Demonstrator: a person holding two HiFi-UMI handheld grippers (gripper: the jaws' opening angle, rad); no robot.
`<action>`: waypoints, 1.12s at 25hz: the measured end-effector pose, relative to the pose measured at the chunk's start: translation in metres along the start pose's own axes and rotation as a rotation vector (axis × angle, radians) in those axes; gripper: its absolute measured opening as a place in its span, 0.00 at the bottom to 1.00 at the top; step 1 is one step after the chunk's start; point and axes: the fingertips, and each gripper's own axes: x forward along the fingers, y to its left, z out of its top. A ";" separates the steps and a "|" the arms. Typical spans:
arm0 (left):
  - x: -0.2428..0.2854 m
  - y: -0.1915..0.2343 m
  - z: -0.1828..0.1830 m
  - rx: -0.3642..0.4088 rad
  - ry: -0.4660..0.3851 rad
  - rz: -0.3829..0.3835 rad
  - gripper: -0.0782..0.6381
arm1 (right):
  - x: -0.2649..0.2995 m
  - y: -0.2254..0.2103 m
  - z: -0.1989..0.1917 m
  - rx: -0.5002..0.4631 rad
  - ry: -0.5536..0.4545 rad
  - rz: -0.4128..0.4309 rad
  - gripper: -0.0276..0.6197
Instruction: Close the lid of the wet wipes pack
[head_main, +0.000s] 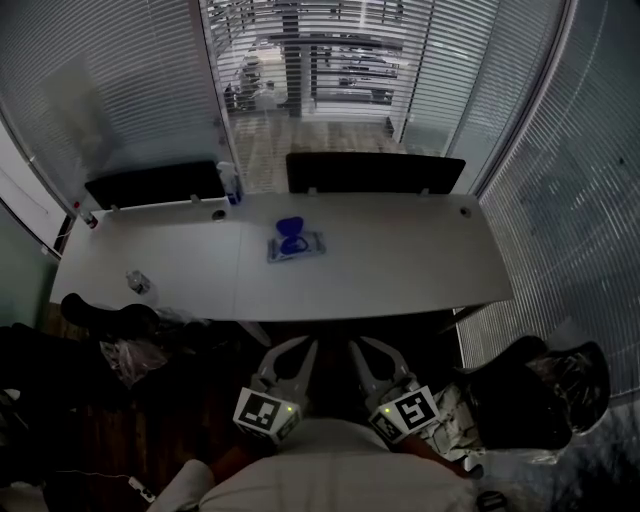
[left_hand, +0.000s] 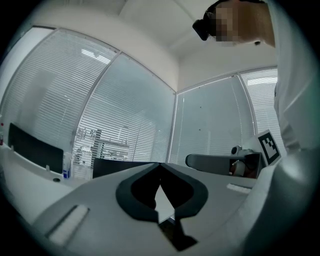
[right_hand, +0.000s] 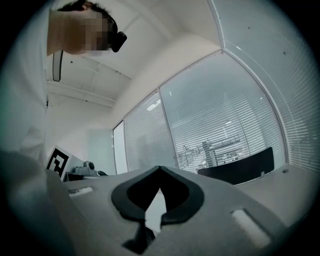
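Table (head_main: 400, 260) with wipes pack; two grippers held short of its near edge.
Left gripper (head_main: 287, 352): jaws together, empty. Wipes pack (head_main: 296, 245): mid-table, blue lid (head_main: 291, 229) raised open, well apart from both grippers. Right gripper (head_main: 366, 352): jaws together, empty.

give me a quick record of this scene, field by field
table: long, white
wet wipes pack: middle of the table
lid: blue, standing open
left tongs: shut, empty, held near the body, short of the table
right tongs: shut, empty, beside the left
bottle: far edge, left of the pack
task state: lid not yet closed
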 end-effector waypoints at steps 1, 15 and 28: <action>0.003 -0.004 -0.001 0.000 0.003 -0.002 0.11 | -0.003 -0.003 0.001 0.003 -0.003 -0.001 0.04; 0.038 -0.039 -0.022 -0.010 0.024 -0.018 0.11 | -0.029 -0.040 -0.001 0.022 -0.010 -0.016 0.04; 0.071 0.010 -0.022 -0.045 -0.011 0.009 0.11 | 0.014 -0.065 -0.010 0.000 0.029 -0.024 0.04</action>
